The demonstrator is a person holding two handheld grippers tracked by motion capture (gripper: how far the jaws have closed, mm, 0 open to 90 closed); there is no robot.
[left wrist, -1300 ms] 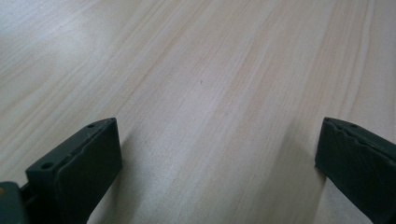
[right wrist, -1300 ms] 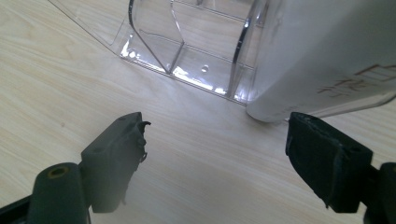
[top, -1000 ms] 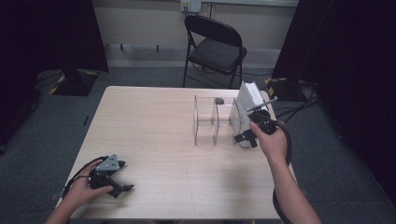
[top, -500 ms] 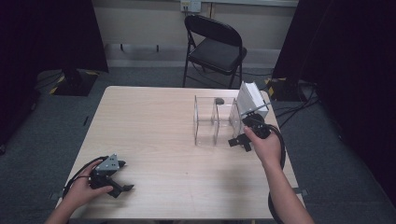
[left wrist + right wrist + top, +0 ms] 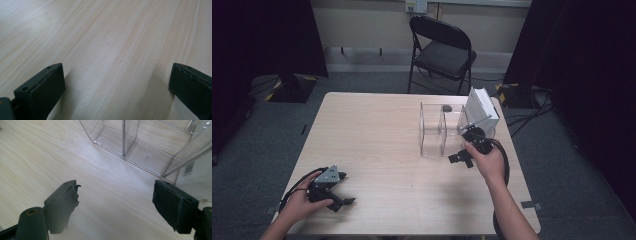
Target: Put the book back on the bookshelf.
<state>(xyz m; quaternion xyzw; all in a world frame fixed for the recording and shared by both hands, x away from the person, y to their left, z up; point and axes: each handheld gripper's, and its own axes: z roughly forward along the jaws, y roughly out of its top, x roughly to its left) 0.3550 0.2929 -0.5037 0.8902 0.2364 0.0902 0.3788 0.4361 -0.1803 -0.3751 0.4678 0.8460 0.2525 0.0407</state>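
The right gripper [image 5: 460, 158] hangs low over the wooden table [image 5: 377, 135], just in front of the clear plastic organizer [image 5: 439, 131]. Its jaws stand wide apart with nothing between them but bare tabletop. Seen from the right gripper view, the right gripper [image 5: 115, 203] points at the organizer's [image 5: 130, 143] near bottom edge, which lies a little beyond the jaw tips and apart from them. A clear upright divider splits the organizer into compartments straight ahead of the gap. Beyond the jaw at the right side of that view sits a white box [image 5: 197, 178] with a barcode label, pressed close against the organizer's end wall. From above, a small dark object [image 5: 446, 107] lies at the far side of the organizer, too small to name.

The left gripper [image 5: 343, 201] rests at the near corner of the table, well apart from the organizer. Its jaws gape wide too, and in the left gripper view the left gripper [image 5: 116, 82] holds nothing, only wood grain [image 5: 112, 45] between and beyond its jaws.
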